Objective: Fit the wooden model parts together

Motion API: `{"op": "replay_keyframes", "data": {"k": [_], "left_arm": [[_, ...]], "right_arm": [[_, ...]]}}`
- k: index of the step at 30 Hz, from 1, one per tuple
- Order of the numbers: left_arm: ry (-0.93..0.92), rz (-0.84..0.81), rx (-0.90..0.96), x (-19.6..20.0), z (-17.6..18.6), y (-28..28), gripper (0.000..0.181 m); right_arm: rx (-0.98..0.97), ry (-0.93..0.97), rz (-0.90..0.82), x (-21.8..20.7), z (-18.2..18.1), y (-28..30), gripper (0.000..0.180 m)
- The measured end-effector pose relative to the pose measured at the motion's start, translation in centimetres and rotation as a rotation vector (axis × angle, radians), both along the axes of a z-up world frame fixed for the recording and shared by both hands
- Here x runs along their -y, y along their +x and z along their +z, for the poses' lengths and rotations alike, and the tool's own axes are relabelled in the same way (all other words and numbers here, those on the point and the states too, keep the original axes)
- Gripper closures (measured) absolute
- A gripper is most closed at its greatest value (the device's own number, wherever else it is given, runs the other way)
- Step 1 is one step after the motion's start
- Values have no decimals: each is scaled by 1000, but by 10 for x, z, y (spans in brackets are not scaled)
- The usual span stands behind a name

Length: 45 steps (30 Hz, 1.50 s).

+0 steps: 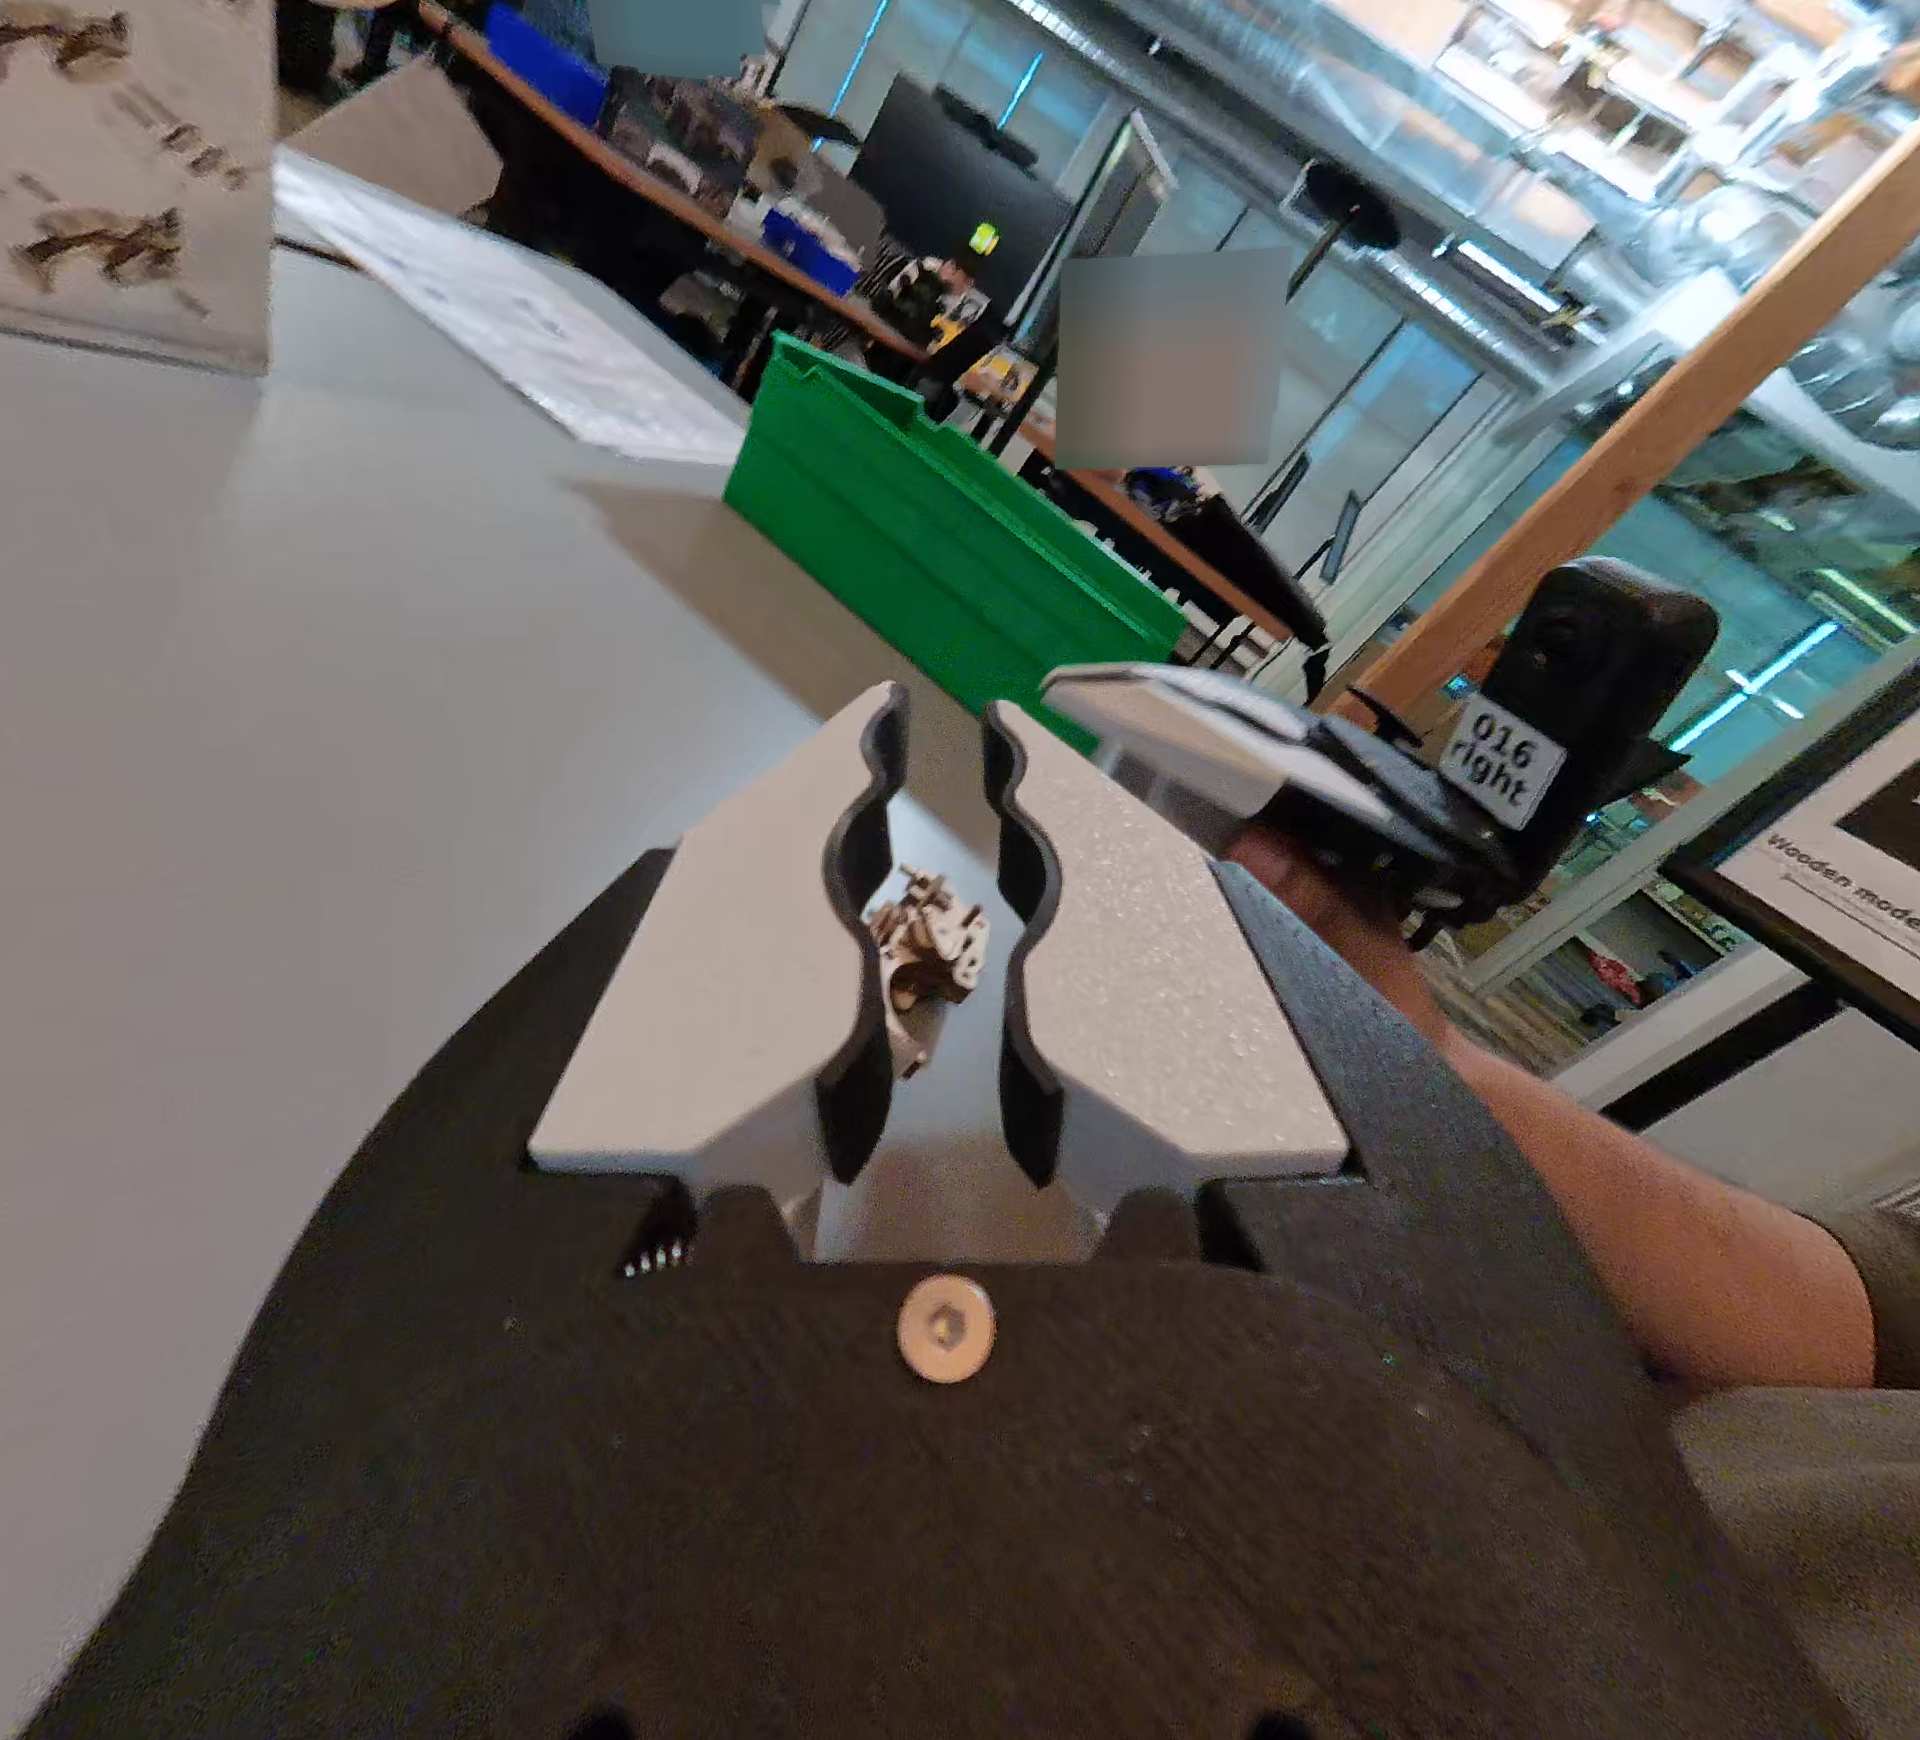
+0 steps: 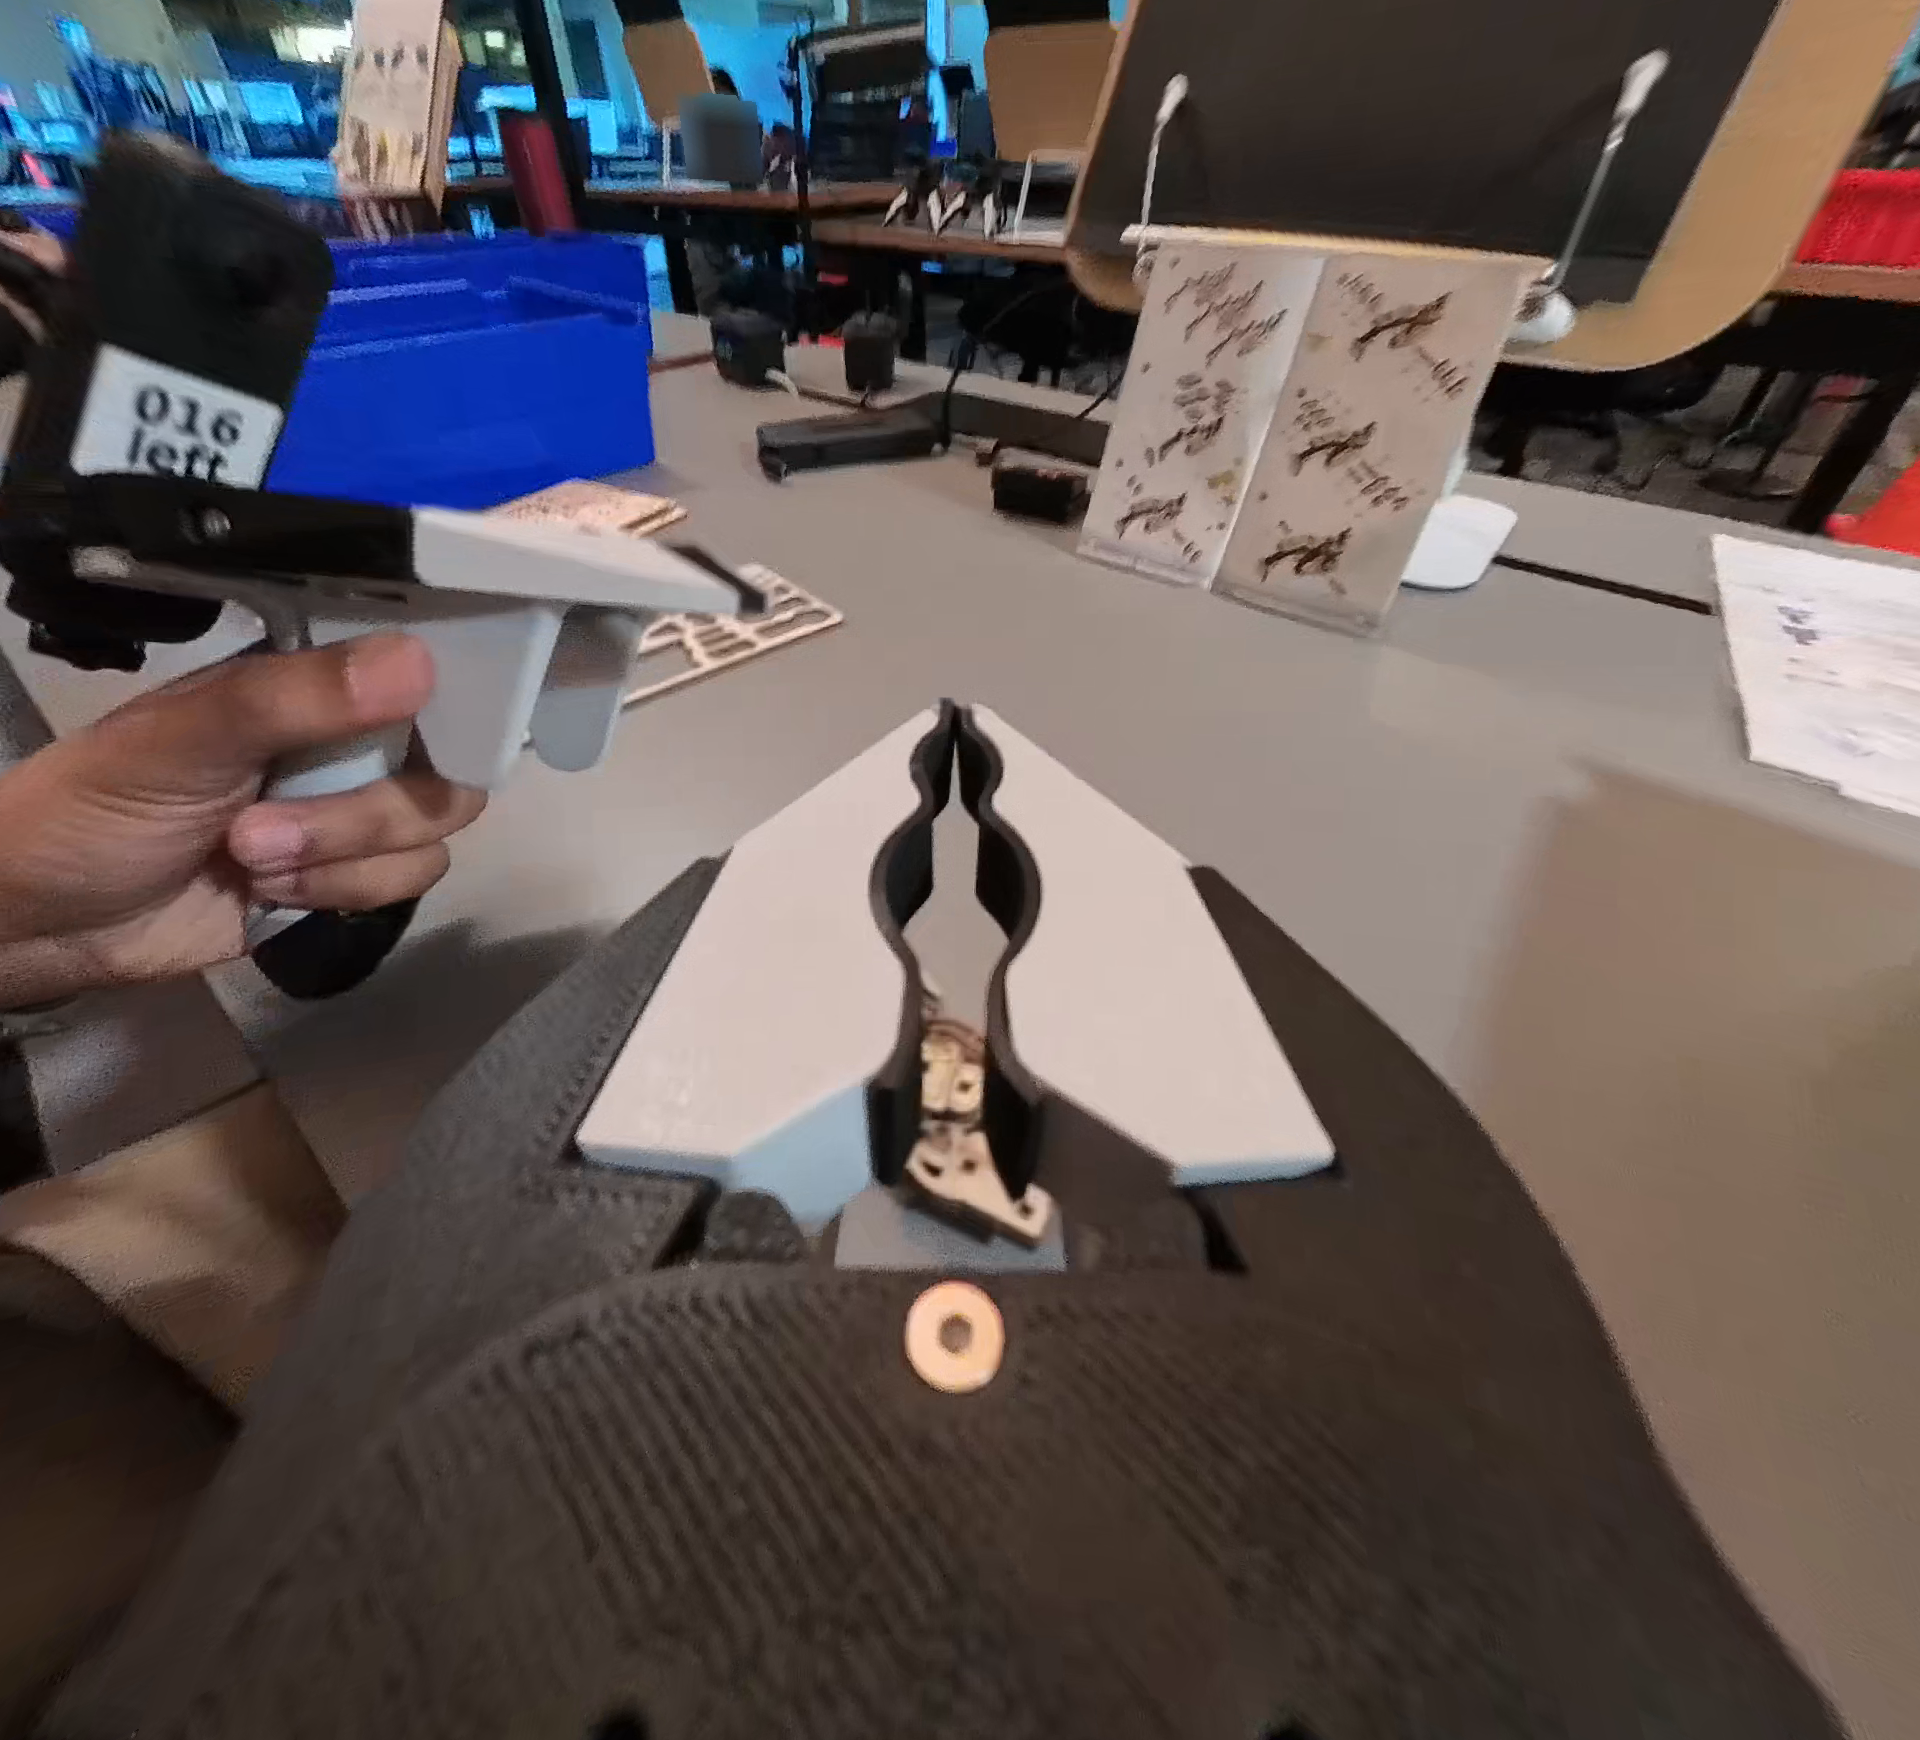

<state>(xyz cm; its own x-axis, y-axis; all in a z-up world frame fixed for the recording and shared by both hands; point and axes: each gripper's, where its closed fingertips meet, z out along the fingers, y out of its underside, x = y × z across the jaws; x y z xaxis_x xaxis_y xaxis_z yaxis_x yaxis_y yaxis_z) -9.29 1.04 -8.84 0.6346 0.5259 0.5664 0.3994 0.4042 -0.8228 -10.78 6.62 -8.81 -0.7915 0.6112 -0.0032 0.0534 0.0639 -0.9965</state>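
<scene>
Jaws around pale wooden model piece (image 2: 951,1129)

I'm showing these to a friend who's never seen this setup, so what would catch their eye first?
Probably the right gripper, shut on a small wooden part wedged deep between its fingers. Next, the left gripper, slightly open, with a wooden model seen in its gap; whether it grips it is unclear. Beyond, the green bin and blue bin stand out on the grey table.
</scene>
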Motion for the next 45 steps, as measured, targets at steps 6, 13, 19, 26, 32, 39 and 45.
{"op": "replay_keyframes", "data": {"k": [6, 13, 19, 26, 32, 39, 45], "left_arm": [[-130, 119, 46, 33, -16, -22, 156], [-592, 45, -4, 21, -54, -27, 149], [-892, -32, -120, 5, -79, -27, 144], [-744, -76, -79, -7, -70, -41, 138], [-783, -36, -212, -10, -48, -84, 134], [-633, -201, -106, -23, -54, -54, 146], [-803, -385, -45, -33, -93, -33, 154]], "right_arm": [[19, -146, -82, -48, 17, -24, 172], [84, -207, -152, -77, 13, -37, 164], [-9, -11, -175, -67, 1, -28, 168], [-180, 207, -291, -65, -8, -22, 142], [-90, 152, -301, -73, -4, 6, 125], [50, 169, -279, -88, -29, -9, 125], [262, 107, -169, -76, -52, -5, 122]]}}
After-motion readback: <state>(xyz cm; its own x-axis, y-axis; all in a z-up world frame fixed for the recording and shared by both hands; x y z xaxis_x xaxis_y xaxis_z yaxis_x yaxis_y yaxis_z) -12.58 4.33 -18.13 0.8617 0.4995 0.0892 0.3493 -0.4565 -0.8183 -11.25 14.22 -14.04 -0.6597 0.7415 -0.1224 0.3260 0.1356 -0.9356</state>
